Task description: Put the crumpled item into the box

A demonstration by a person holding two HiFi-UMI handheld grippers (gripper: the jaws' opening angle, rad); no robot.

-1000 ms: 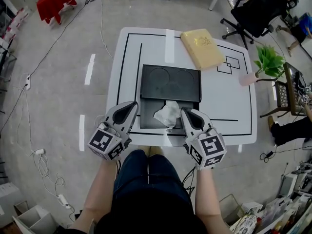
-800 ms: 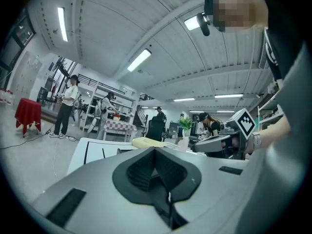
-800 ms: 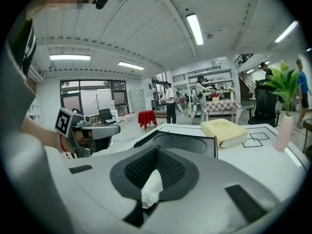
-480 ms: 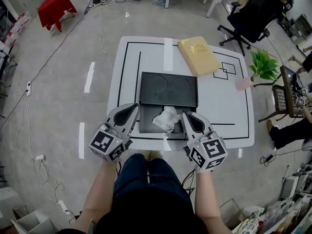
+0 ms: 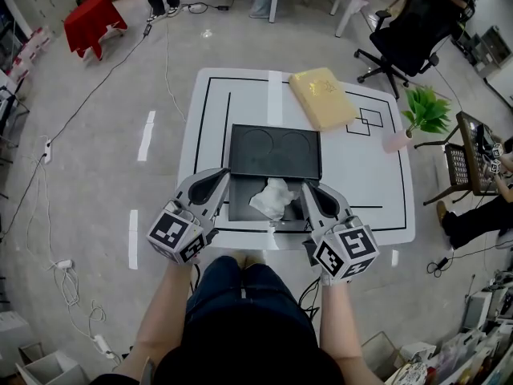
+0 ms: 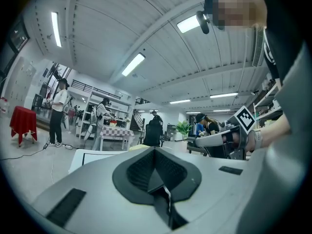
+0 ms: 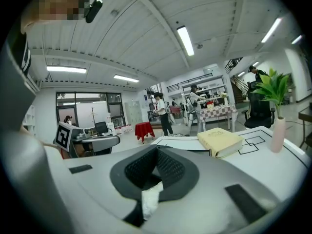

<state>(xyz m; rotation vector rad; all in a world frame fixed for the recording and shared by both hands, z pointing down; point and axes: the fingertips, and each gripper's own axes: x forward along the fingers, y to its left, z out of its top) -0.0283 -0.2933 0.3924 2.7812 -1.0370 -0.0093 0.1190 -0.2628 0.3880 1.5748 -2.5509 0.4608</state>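
Pinching an edge of the crumpled white paper [image 5: 272, 197], the right gripper [image 5: 310, 191] holds it over the near half of the open black box [image 5: 275, 152], while the left gripper [image 5: 217, 178] sits closed on nothing just beside the box's left edge. Such paper looks light, soft and springy, so any raised fold should give enough hold. Only the right gripper view shows paper caught between the closed jaws; the head view alone shows its bulk and the box beneath.

The crumpled tissue [image 5: 272, 197] is sitting at the box's [image 5: 275, 147] near end; the book [image 5: 321, 97] is lying behind-right of the box, and the plant [image 5: 422, 111] is standing farther right.
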